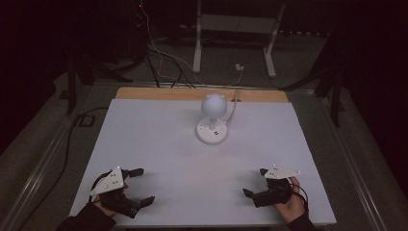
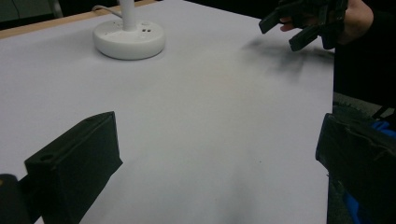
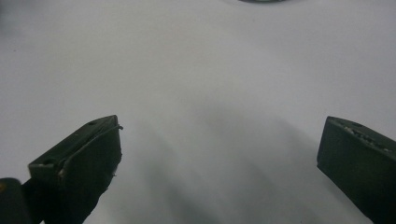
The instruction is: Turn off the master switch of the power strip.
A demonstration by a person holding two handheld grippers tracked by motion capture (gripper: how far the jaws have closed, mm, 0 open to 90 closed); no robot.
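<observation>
Gaping left tool [image 1: 142, 185], upright lamp [image 1: 212, 118] beyond.

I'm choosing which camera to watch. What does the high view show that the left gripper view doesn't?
High view alone: the lamp's round head, the left gripper from outside, the floor cables and a stand. Left gripper view alone: its own spread fingers close up. Shared: the lamp's base, the white table and the right gripper.
</observation>
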